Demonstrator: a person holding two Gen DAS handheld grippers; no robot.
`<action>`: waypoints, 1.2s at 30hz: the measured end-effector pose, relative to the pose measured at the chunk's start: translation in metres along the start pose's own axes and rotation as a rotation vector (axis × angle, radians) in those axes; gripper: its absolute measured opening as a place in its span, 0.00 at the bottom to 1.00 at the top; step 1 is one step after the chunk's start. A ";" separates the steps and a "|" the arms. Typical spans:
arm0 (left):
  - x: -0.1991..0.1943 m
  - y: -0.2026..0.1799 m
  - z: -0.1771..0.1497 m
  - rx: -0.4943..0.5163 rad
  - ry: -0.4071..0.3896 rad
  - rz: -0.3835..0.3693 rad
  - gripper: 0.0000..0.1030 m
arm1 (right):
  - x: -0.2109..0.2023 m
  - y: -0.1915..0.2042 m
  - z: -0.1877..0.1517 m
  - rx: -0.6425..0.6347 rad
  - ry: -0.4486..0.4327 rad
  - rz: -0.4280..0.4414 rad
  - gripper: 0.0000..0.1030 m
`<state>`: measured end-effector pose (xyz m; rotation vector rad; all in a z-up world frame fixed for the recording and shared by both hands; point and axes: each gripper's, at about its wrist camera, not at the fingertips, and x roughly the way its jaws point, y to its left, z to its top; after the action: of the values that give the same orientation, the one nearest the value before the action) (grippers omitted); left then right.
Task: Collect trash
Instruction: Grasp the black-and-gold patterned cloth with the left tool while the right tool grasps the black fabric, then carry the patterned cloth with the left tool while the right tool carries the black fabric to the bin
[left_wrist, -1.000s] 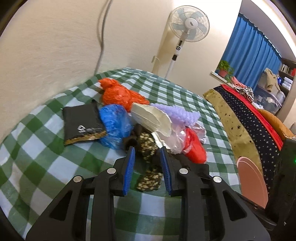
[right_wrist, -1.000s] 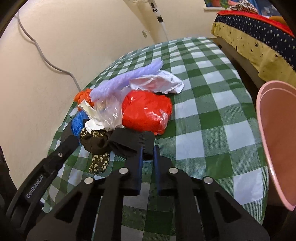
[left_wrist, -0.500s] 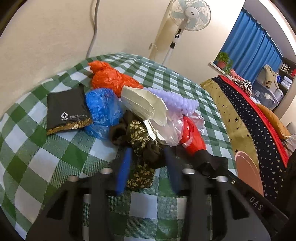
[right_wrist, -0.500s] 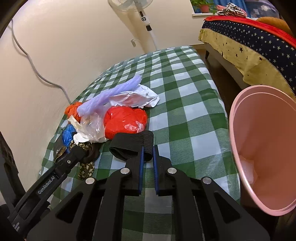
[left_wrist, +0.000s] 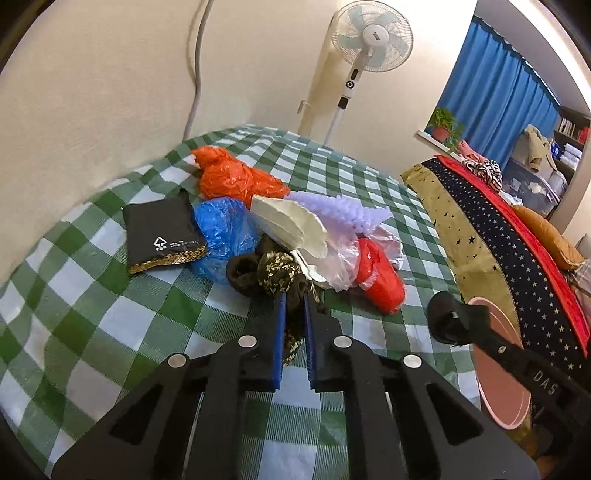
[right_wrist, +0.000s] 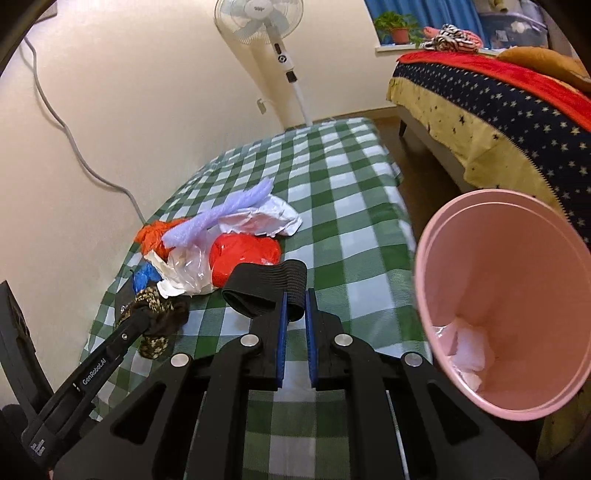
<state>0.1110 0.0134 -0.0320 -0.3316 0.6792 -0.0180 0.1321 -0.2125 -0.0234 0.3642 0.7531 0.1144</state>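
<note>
Since a moment ago our left tongs (left_wrist: 293, 314) have pinched the patterned cloth (left_wrist: 277, 271) and our right tongs (right_wrist: 295, 306), pinching the black band (right_wrist: 266, 286), have swung toward the pink bin (right_wrist: 509, 295), while most trash still sits mid-worktop (left_wrist: 92, 295).

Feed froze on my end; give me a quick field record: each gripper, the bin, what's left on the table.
left gripper: shut on the brown patterned cloth
right gripper: shut on the black elastic band, lifted off the checked table
pink bin: beside the table, white scraps at the bottom
pile left: orange bag, blue bag, red bag, clear bag, purple wrap, black pouch
</note>
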 end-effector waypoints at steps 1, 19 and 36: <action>-0.004 -0.001 -0.001 0.007 -0.003 0.000 0.08 | -0.003 -0.001 0.000 0.000 -0.005 -0.003 0.09; -0.046 -0.027 -0.007 0.124 -0.068 -0.041 0.06 | -0.054 -0.011 0.000 -0.006 -0.085 -0.055 0.09; -0.054 -0.050 -0.009 0.171 -0.080 -0.093 0.06 | -0.080 -0.029 0.005 0.009 -0.132 -0.135 0.09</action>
<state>0.0672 -0.0302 0.0098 -0.1981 0.5779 -0.1503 0.0765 -0.2590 0.0210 0.3254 0.6457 -0.0402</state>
